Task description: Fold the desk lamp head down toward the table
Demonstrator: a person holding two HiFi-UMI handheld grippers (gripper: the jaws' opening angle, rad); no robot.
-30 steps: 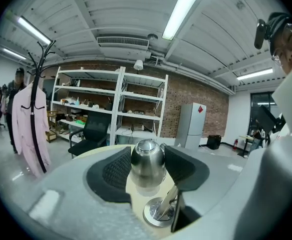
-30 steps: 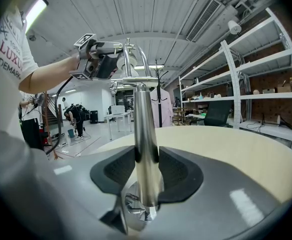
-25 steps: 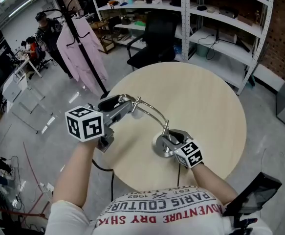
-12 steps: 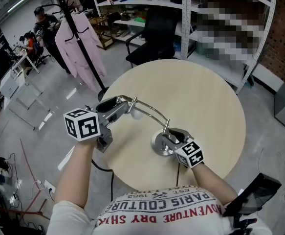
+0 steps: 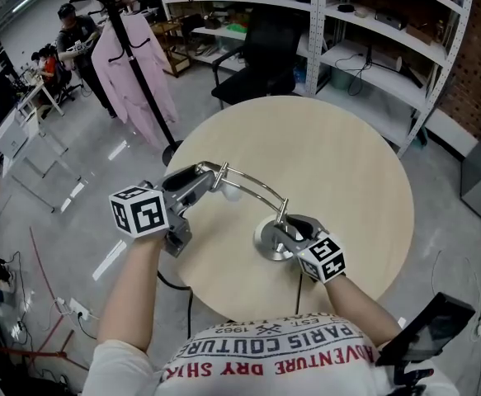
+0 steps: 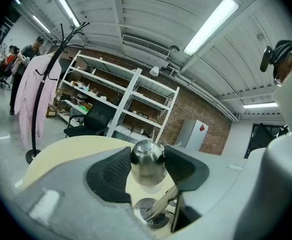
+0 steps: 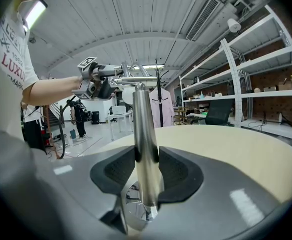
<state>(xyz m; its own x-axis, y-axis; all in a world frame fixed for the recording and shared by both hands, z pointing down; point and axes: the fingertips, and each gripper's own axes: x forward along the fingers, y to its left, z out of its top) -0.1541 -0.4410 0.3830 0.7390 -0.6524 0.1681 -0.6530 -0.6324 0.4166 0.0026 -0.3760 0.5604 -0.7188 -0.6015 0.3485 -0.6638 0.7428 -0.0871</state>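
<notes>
My left fingers [image 6: 113,171] pinch the lamp head [image 6: 147,161], now slightly lower, so the folding advances; my right fingers [image 7: 118,171] pinch the stem [image 7: 144,149].

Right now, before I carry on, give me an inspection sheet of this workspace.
Surface: round pale wooden table, holding only the lamp.
Job's things: silver metal desk lamp, with its round base on the table. Its rounded metal lamp head is above the table, not yet folded down.
Clutter: nothing seen on the table.
Tools: left tool shut on the lamp head; right tool shut on the lamp's upright stem.
Cables: black cable hanging past the table edge below the left hand.
Surroundings: pink coat on a black stand, black office chair, white metal shelving, people far left.
</notes>
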